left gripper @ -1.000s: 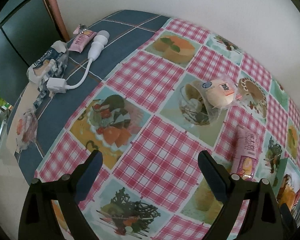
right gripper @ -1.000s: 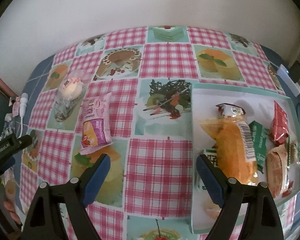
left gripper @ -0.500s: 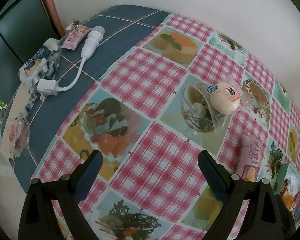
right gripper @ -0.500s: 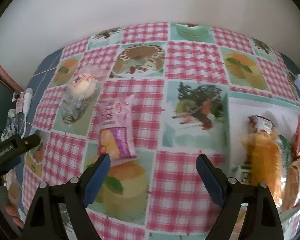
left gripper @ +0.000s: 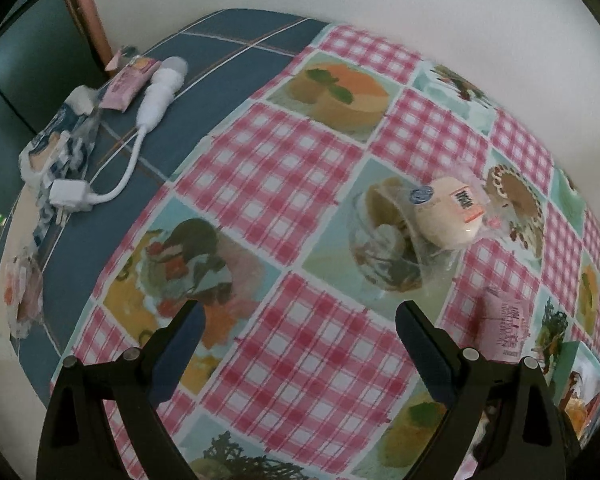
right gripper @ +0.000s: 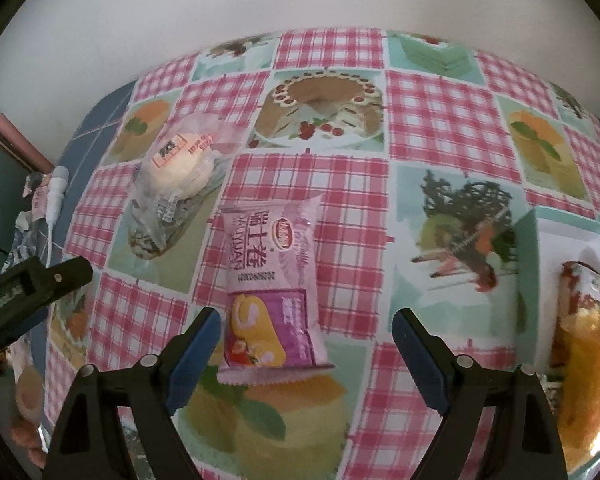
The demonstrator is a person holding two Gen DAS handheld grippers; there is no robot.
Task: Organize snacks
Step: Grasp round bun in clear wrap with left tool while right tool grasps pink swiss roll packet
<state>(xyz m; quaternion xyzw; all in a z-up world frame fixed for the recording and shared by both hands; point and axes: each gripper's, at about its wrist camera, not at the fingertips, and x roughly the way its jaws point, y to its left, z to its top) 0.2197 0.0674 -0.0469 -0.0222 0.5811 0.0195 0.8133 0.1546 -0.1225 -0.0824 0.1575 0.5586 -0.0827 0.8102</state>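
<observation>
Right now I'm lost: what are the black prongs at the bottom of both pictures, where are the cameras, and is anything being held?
They are hand-held grippers, one per hand, each carrying a fisheye camera that looks along its fingers. The left gripper and right gripper are both open and hold nothing. Below lies a checked tablecloth with a clear-wrapped bun and a pink snack pack, which sits just ahead of the right gripper. At the right edge a tray holds more snacks. At the far left lies a white charger.

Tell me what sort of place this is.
Probably a home dining or kitchen table: a checked oilcloth printed with cakes covers it, wrapped snacks such as a pink Swiss-roll packet lie on it, and a white charger cable sits near its edge.
</observation>
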